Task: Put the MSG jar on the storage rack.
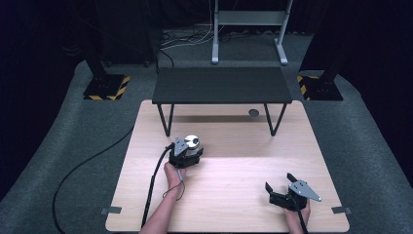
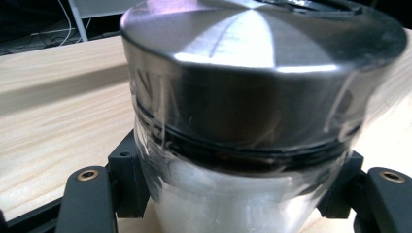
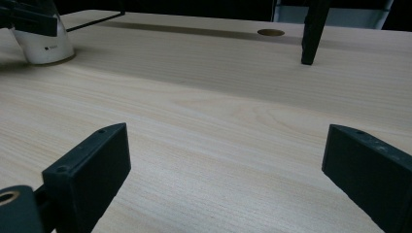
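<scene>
A white tumbler with a brushed-steel lid (image 1: 193,142) stands upright on the wooden table (image 1: 234,190), left of centre. My left gripper (image 1: 191,150) is shut on it. In the left gripper view the lid (image 2: 262,48) looms close and the black pads (image 2: 127,179) press on the white body (image 2: 228,208) from both sides just below the lid. My right gripper (image 1: 278,181) rests near the table's front right corner, open, with nothing but bare wood between its jaws (image 3: 228,160). The tumbler's base (image 3: 43,46) also shows far off at the upper left of the right gripper view.
A low black stand (image 1: 221,85) on thin metal legs (image 3: 311,34) spans the far side of the table. A round hole (image 1: 253,112) lies in the tabletop beneath it. The left gripper's cable (image 1: 151,195) trails off the front edge.
</scene>
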A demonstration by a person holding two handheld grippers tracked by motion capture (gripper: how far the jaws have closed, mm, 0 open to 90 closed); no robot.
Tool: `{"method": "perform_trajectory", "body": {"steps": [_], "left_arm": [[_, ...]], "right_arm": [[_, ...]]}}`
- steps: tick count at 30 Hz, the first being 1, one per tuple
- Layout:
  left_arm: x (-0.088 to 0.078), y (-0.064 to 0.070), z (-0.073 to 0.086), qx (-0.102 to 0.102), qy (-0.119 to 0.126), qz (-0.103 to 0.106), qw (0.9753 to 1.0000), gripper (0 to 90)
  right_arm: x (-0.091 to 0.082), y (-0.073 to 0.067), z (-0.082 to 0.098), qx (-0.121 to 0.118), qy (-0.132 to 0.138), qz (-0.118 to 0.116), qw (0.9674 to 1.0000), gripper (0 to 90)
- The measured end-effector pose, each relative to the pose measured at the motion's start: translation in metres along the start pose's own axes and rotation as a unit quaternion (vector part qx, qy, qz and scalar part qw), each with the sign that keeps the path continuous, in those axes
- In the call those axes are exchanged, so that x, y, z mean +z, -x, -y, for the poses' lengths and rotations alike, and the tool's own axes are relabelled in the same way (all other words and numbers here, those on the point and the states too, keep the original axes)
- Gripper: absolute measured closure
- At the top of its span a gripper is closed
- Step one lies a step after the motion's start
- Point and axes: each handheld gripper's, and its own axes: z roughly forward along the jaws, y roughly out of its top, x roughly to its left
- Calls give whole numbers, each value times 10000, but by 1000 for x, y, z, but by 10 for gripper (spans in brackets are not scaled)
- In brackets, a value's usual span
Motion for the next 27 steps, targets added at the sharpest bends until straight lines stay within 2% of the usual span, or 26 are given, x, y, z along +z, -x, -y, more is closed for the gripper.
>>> {"method": "perform_trajectory", "body": {"steps": [3,5,10,19,22,27], "left_arm": [[-3,2,-5,19,48,30,10000,310],[-5,2,-12,128,50,70,9999,310],[-10,3,-26,222,97,128,9996,309],[-17,7,-55,397,314,313,9982,310],[-19,7,-64,354,388,386,9979,309],[-20,6,-84,412,461,489,9969,309]], "right_arm": [[1,0,-1,-7,-22,5,10000,24],[1,-1,-1,-10,-39,7,10000,24],[1,-1,-2,-12,-53,7,10000,24],[1,0,-2,3,-62,6,10000,24],[1,0,-2,-1,-69,1,10000,24],[1,0,-2,0,-71,0,10000,24]]}}
